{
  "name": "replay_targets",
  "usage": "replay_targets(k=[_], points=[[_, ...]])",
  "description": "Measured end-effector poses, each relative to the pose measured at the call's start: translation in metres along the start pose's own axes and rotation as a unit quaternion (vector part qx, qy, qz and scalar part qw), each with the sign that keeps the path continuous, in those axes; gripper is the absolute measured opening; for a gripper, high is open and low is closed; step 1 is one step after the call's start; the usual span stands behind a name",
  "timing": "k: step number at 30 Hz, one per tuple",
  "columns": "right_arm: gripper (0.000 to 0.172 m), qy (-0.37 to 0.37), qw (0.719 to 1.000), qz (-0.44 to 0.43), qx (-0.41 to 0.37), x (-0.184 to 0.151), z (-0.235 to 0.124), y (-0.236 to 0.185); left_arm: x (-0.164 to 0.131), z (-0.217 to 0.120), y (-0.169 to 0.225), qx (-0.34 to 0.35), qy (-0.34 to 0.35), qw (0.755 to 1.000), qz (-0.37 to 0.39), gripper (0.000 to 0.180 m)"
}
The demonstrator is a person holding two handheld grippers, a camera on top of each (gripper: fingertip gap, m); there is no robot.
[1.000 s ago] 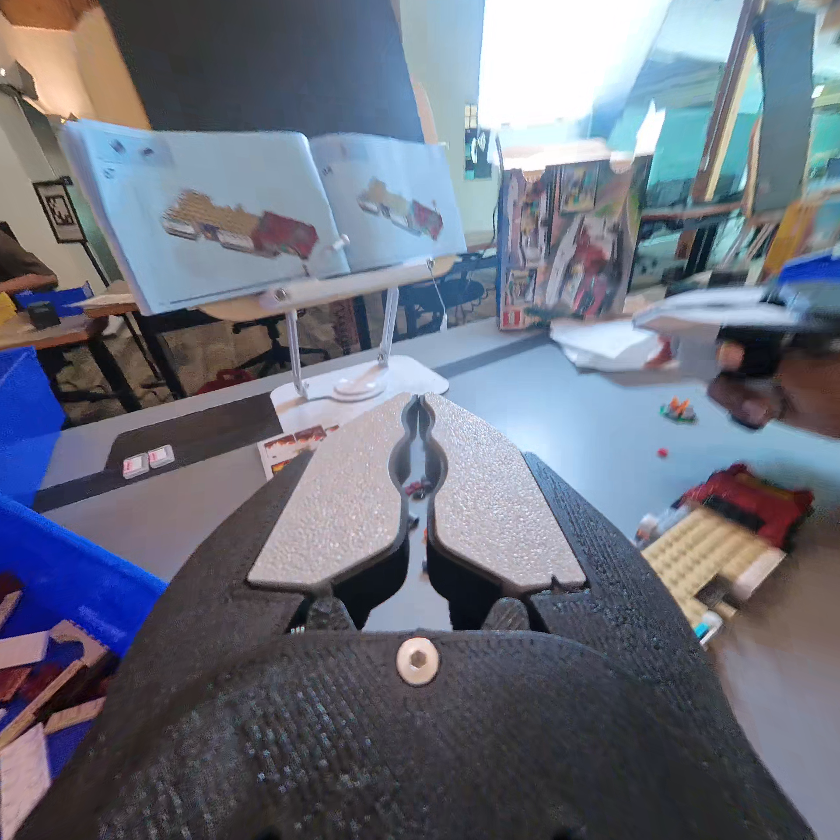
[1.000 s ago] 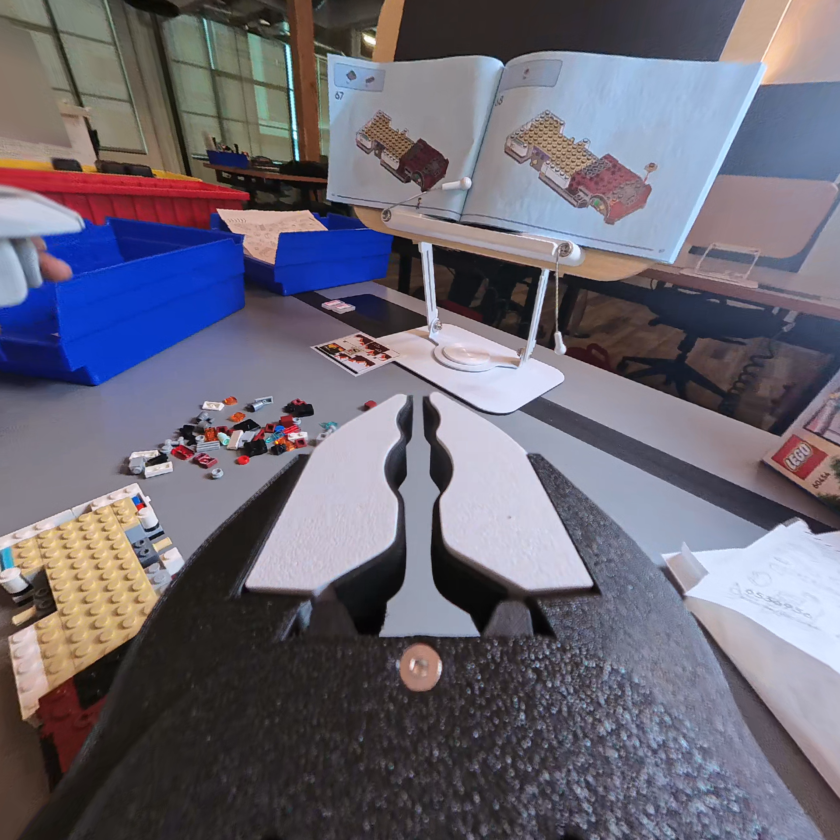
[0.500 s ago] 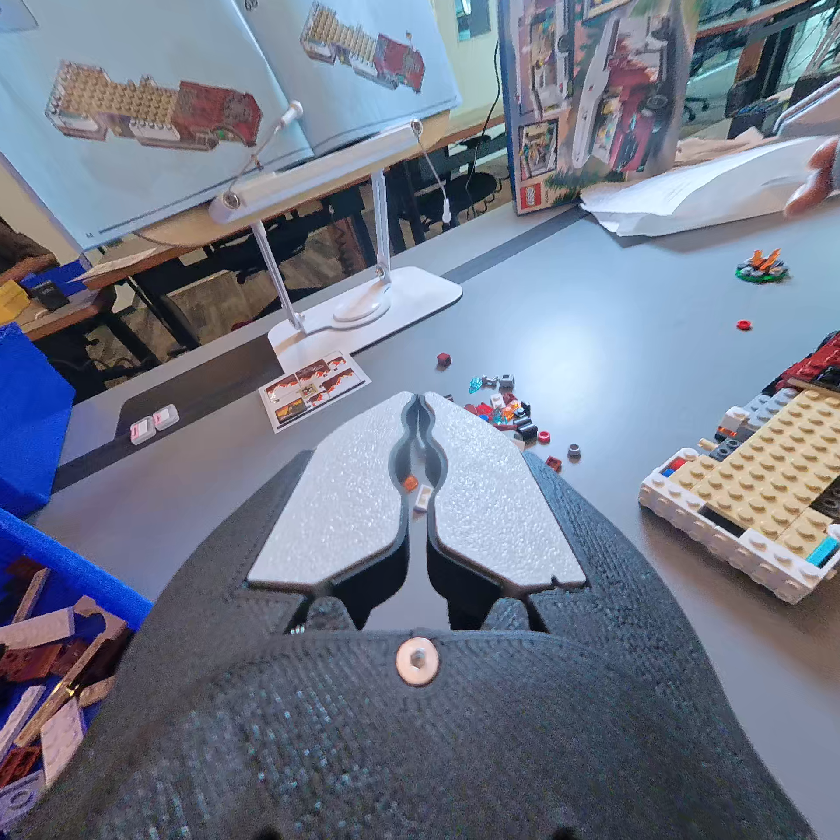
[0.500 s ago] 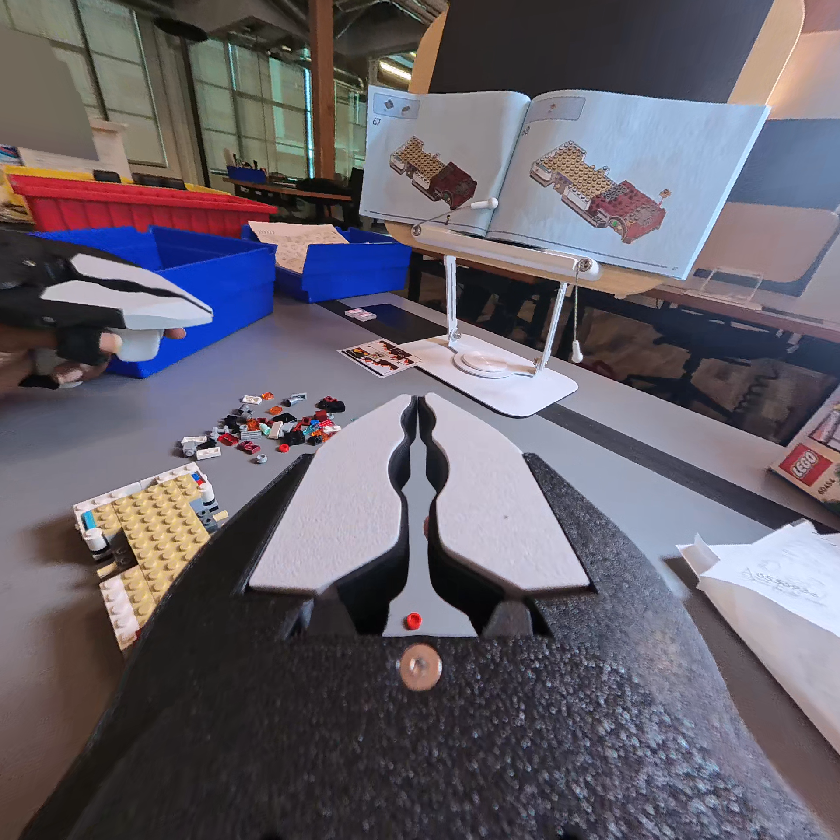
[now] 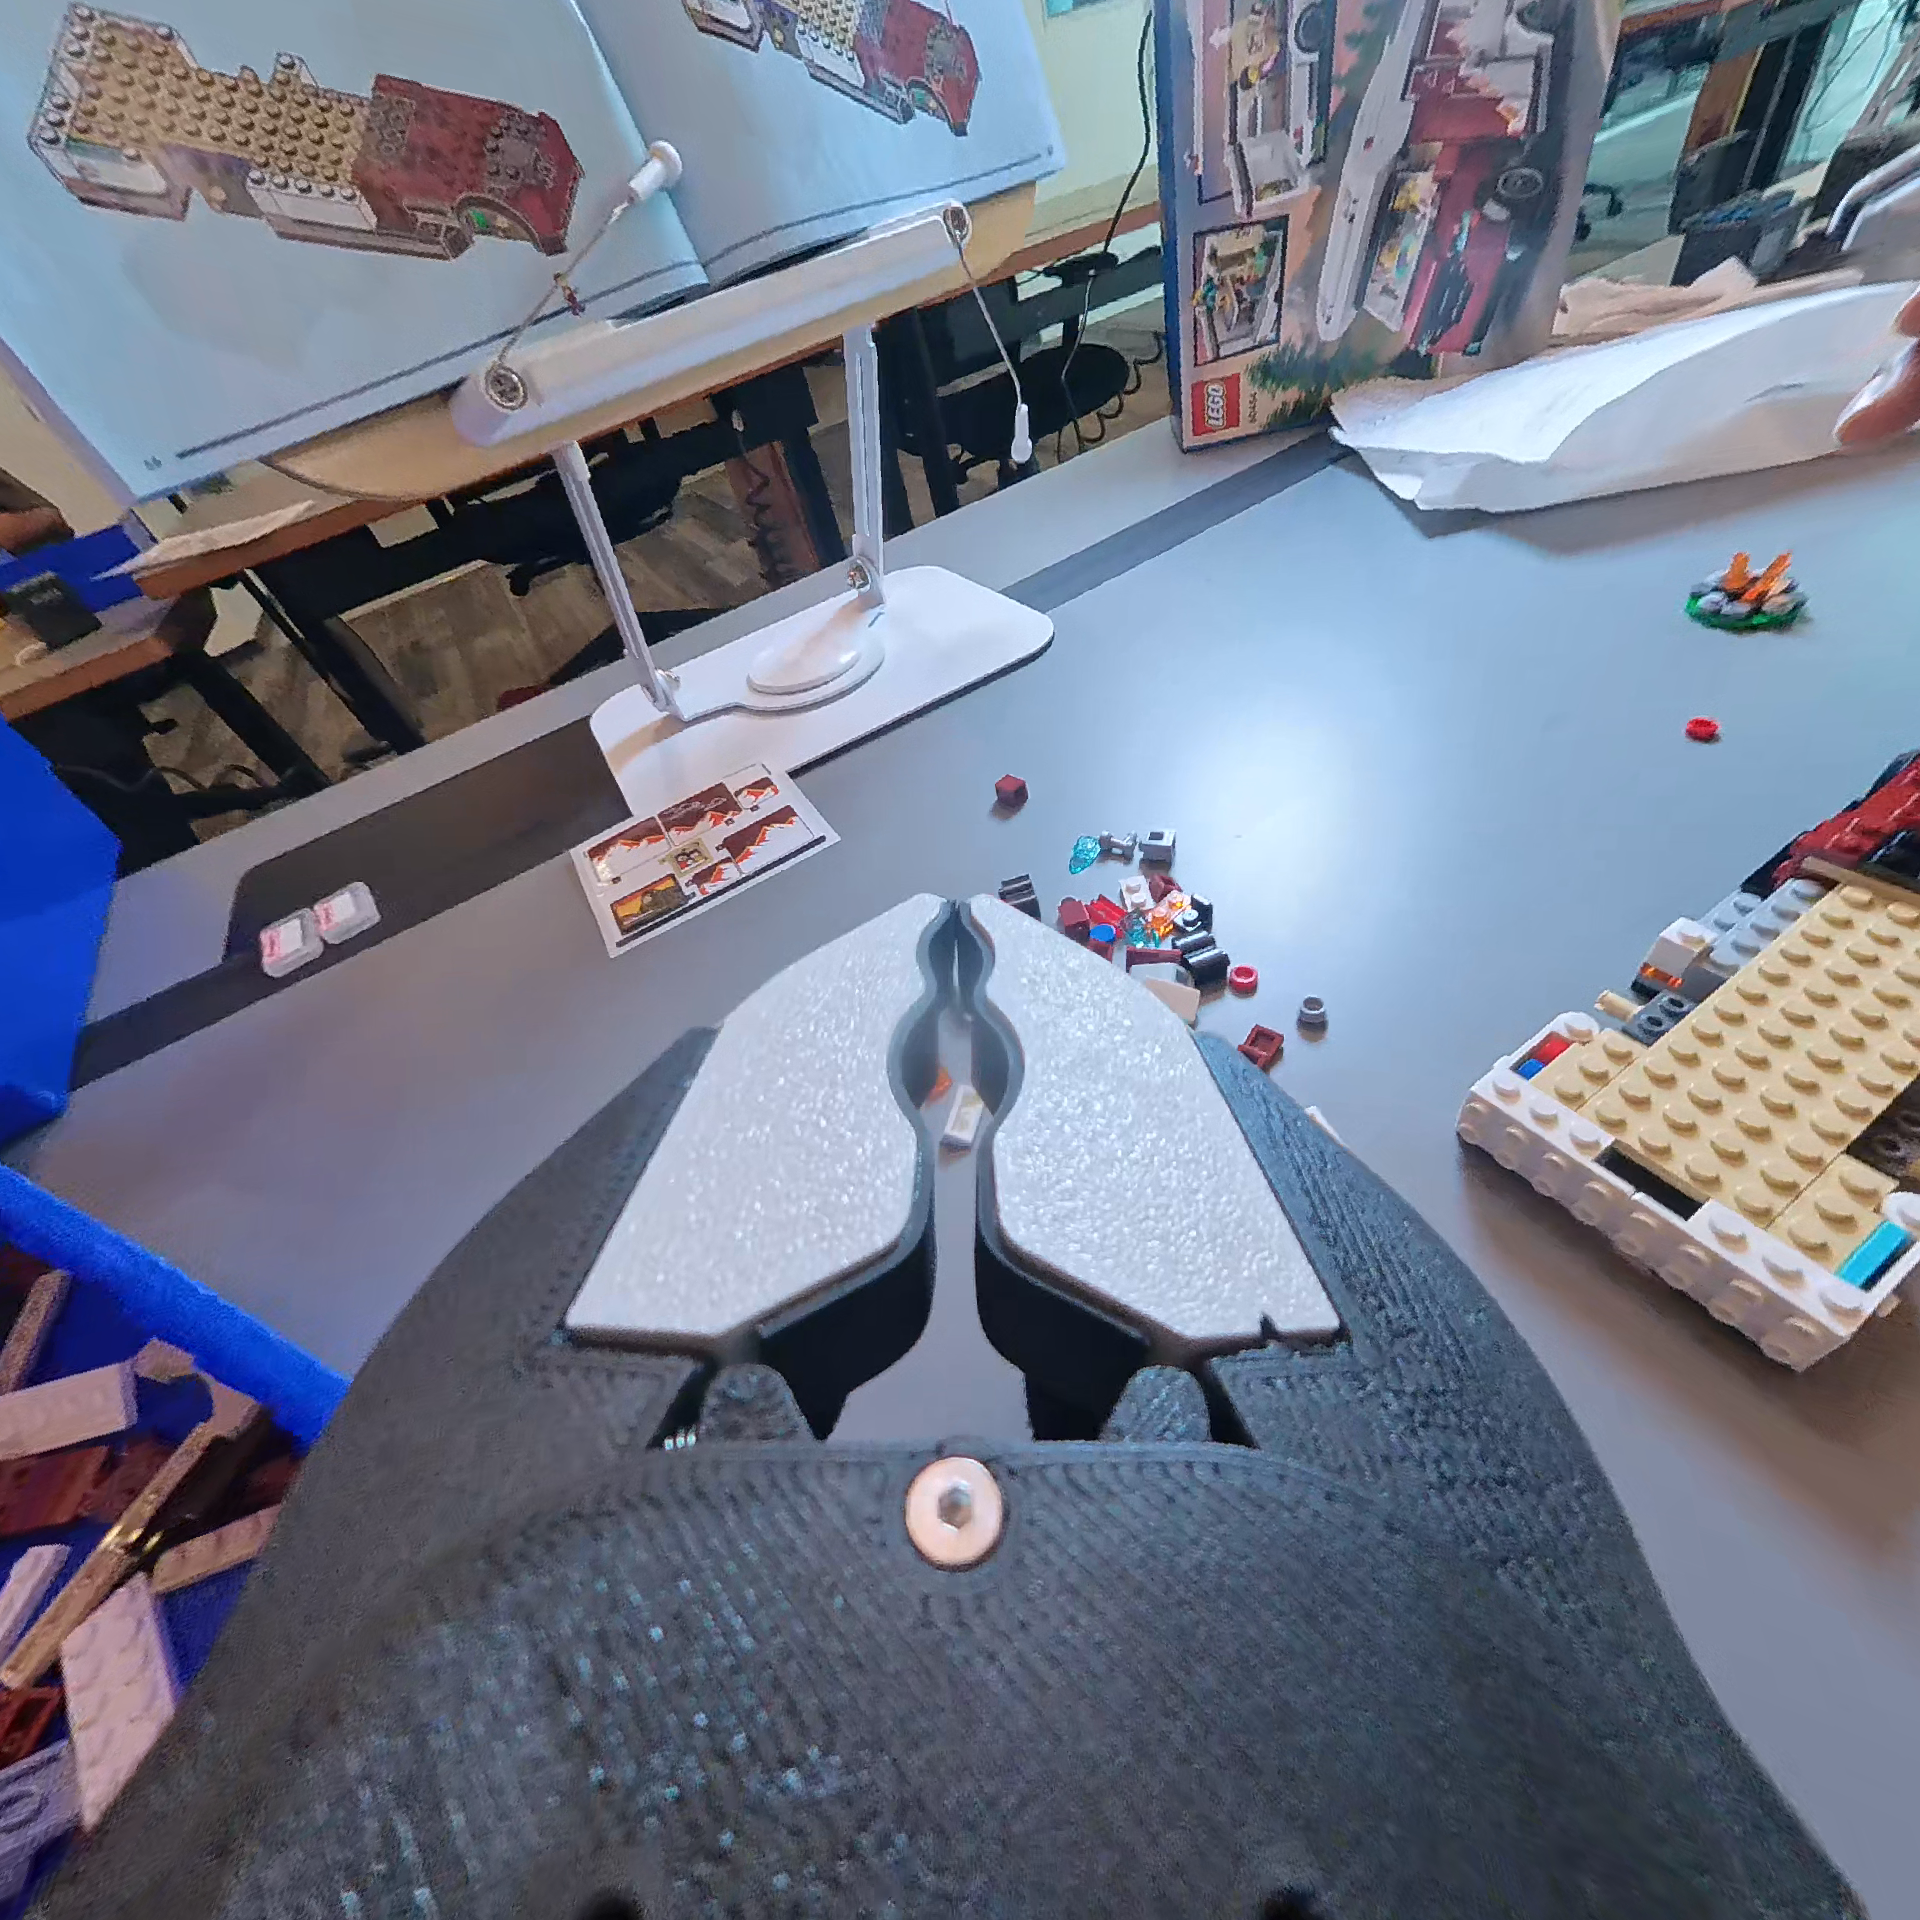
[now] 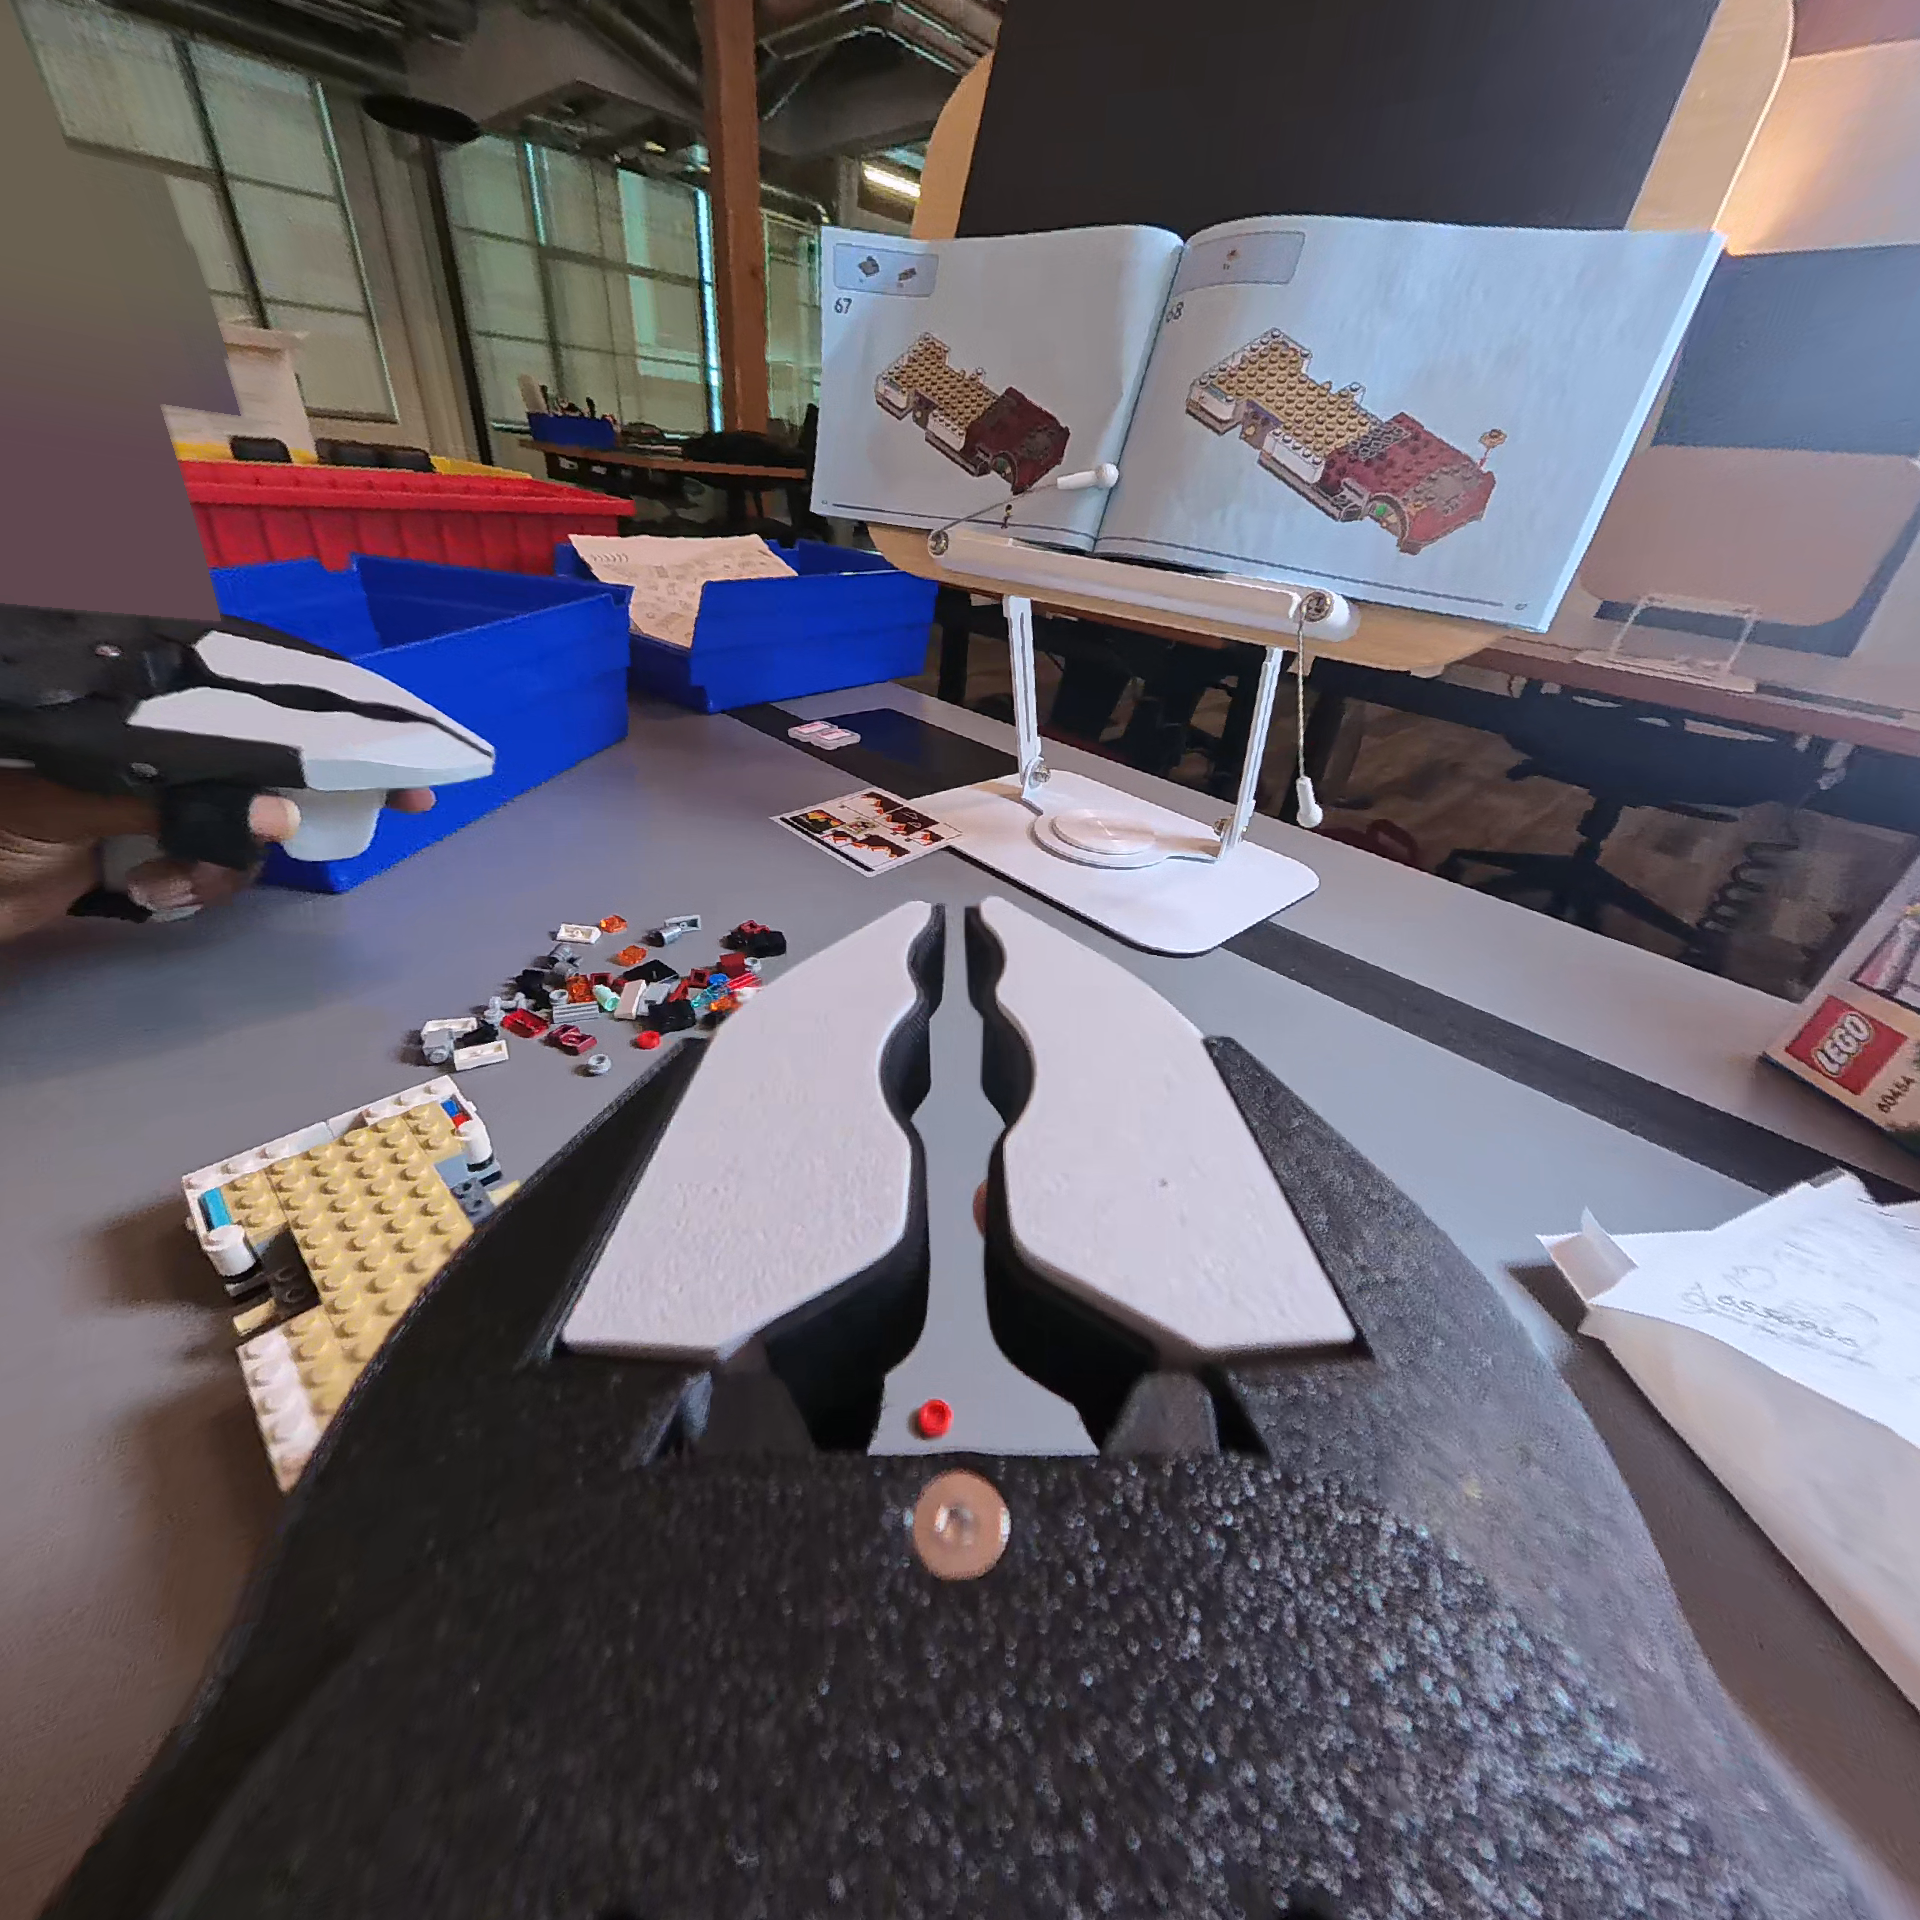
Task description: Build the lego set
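Two tongs hover bare over the grey worktop [image 5: 1351, 644]: left tongs [image 5: 957, 906] pressed together beside loose bricks [image 5: 1164, 935]; right tongs [image 6: 954, 906] slightly parted, book stand [image 6: 1122, 842] ahead.

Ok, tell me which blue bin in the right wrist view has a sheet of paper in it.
The far blue bin, just left of the book stand; a printed sheet lies across it. The nearer blue bin shows none.

Bare grey table [image 5: 1403, 644] lies open between the white book stand [image 5: 831, 665] at the far edge and the tan brick build [image 5: 1756, 1101]. The scatter of small bricks [image 5: 1153, 935] clutters the middle. Blue bins [image 6: 499, 665] wall the left side, and a white paper bag [image 6: 1766, 1382] blocks the right edge.
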State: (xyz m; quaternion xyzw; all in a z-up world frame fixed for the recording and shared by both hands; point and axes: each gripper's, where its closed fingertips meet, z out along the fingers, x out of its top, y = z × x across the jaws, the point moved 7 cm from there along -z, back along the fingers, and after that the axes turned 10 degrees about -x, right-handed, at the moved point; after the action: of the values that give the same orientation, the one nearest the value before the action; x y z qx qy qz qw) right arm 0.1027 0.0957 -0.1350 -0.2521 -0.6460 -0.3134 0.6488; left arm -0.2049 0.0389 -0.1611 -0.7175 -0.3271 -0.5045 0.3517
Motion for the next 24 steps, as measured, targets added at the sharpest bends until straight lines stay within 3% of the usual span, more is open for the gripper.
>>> replay_targets(k=[18, 24], points=[[0.013, 0.011, 1.000, -0.011, -0.023, 0.003, -0.003, 0.006, 0.024, -0.019, 0.003, -0.005, 0.068, 0.998, -0.006, 0.005], [0.013, 0.005, 1.000, -0.001, -0.031, 0.001, -0.003, 0.007, 0.077, -0.076, -0.045, 0.074, 0.110, 0.991, -0.003, 0.018]])
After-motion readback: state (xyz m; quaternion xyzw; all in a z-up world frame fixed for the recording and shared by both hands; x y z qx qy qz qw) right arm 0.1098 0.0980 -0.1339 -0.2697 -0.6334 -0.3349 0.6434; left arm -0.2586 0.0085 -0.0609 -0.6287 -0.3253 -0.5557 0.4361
